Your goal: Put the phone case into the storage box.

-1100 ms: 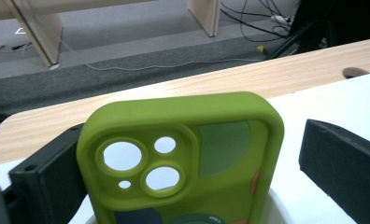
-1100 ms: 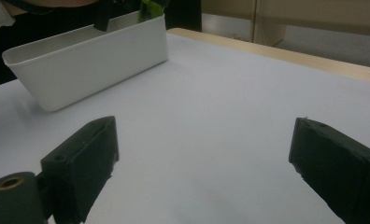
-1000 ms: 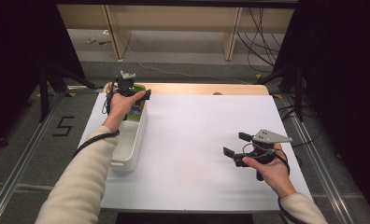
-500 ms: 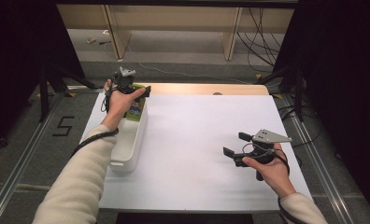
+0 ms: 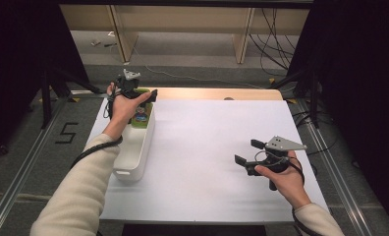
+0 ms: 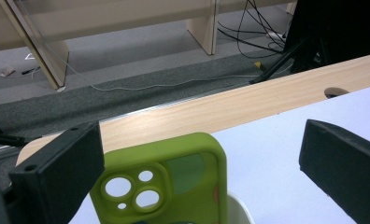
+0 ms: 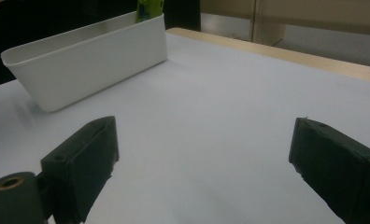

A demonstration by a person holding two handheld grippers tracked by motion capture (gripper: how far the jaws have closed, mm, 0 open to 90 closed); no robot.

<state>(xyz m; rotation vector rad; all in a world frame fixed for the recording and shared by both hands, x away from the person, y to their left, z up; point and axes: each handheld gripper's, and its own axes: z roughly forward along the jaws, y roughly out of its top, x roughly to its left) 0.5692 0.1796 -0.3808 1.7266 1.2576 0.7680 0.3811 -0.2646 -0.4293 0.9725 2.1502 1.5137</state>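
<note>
lime-green phone case [image 6: 167,184] stands upright at the far end of the white bin [image 5: 133,155], its camera cut-outs facing the left gripper [image 6: 202,163]. that gripper's jaws are spread wide on either side of the case; one jaw sits close beside its edge, though contact cannot be told, and the other is well apart. from above, the left hand [image 5: 124,105] holds the gripper over the bin's far end, near the wooden back strip of the counter [image 5: 207,147]. the right gripper [image 5: 251,155] hovers low over the white counter on the right side, well apart from the bin, its jaws open with nothing between them.
</note>
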